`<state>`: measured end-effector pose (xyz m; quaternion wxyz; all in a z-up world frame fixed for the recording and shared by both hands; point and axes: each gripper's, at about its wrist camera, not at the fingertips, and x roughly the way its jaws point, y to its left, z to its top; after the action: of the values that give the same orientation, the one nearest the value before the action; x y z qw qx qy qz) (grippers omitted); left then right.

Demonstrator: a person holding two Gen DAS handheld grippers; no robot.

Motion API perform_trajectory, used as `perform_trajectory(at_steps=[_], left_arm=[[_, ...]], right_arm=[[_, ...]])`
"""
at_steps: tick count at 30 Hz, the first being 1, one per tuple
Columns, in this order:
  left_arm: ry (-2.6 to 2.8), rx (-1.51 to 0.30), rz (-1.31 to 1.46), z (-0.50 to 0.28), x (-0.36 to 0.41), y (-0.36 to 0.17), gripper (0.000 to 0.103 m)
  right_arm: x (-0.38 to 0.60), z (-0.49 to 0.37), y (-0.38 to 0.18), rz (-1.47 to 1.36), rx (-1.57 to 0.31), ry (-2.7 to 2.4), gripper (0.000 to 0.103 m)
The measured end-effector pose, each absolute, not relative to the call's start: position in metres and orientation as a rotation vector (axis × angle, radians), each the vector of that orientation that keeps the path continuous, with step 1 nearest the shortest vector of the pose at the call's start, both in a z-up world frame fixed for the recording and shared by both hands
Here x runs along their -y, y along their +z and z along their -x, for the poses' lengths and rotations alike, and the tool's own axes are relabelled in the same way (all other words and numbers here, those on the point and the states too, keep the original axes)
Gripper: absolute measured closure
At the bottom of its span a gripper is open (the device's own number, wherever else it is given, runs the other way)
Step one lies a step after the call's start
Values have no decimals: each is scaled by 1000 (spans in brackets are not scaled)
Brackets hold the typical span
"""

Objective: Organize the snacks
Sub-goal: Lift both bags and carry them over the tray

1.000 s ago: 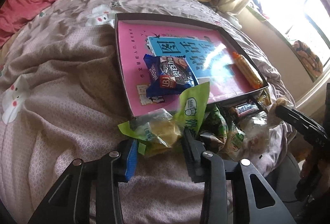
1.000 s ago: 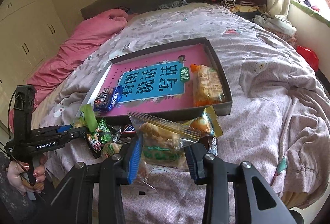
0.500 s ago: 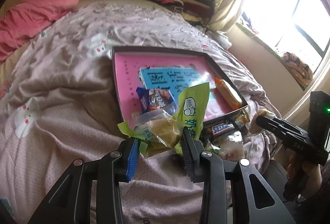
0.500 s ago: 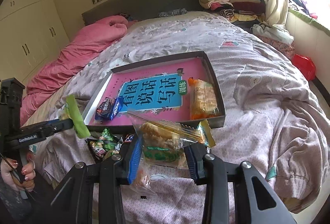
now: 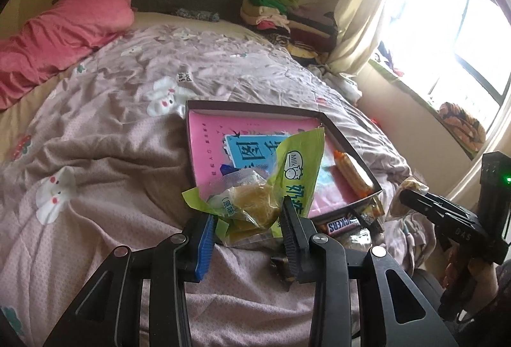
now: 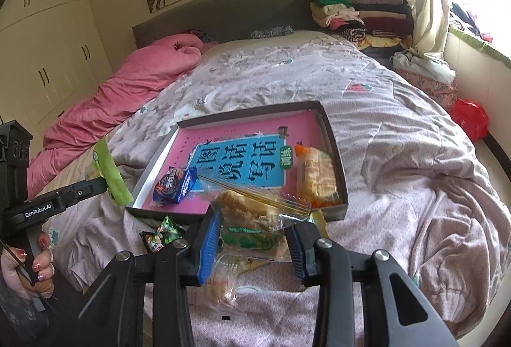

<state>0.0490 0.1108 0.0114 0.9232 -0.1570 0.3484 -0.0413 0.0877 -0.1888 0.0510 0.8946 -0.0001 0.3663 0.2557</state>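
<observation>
A dark shallow box (image 5: 255, 106) (image 6: 335, 142) with a pink and blue book in it lies on the bed. It holds a blue cookie pack (image 6: 175, 185) and an orange cracker pack (image 6: 316, 176) (image 5: 353, 169). My left gripper (image 5: 247, 227) is shut on a green milk-cake packet (image 5: 255, 196) and holds it above the bed, in front of the box. My right gripper (image 6: 255, 236) is shut on a clear pastry packet (image 6: 252, 216), lifted near the box's front edge. Loose snacks lie on the quilt: a Snickers bar (image 5: 343, 224), green candy packs (image 6: 163, 235) and another clear packet (image 6: 223, 280).
A pink duvet (image 6: 127, 88) lies at the head of the bed. Folded clothes (image 6: 351, 11) are stacked by the curtain. A red bag (image 6: 471, 118) sits on the floor to the right. The quilt (image 5: 95, 155) is rumpled around the box.
Both grippers have risen with their packets. The left one has lifted its green packet off the snack pile and tilted up, so more of the room shows.
</observation>
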Motion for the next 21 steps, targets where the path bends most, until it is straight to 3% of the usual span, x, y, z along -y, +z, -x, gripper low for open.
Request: perform_trajectory(at_steps=[21], left_arm=[[-90, -690, 251, -78, -109, 8, 64]], right_arm=[[191, -118, 66, -55, -703, 520, 64]])
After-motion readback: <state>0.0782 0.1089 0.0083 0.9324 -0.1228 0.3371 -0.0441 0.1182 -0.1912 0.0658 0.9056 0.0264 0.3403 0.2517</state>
